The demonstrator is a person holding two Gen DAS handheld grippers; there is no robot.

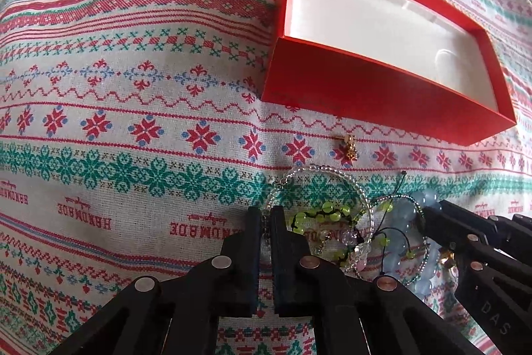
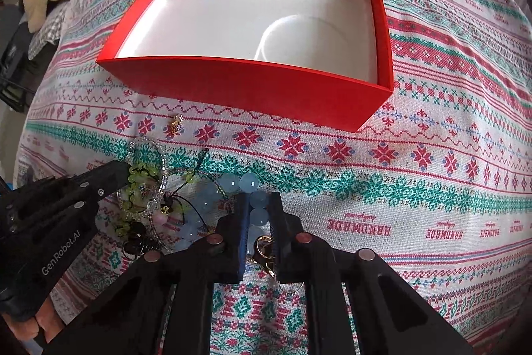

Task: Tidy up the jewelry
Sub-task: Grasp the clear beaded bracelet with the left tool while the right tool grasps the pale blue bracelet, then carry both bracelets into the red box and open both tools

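**Two grippers engaged on the tangled jewelry pile**

Two tools work one heap at 6 o'clock of the red box [image 2: 246,88]. Left gripper [image 1: 265,222] is pressed together on the clear bead bracelet [image 1: 312,170]; right gripper [image 2: 258,208] pinches the blue bead bracelet [image 2: 247,182]. Step in hand: separating pieces, judged from the tangle. Next move likely calls for pulling apart gently, then carrying toward 12 o'clock. A gold charm [image 1: 349,147] lies apart.

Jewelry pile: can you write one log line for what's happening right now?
left gripper: shut on clear bead bracelet | right gripper: shut on blue bead bracelet | red box: no jewelry inside | gold charm: on cloth
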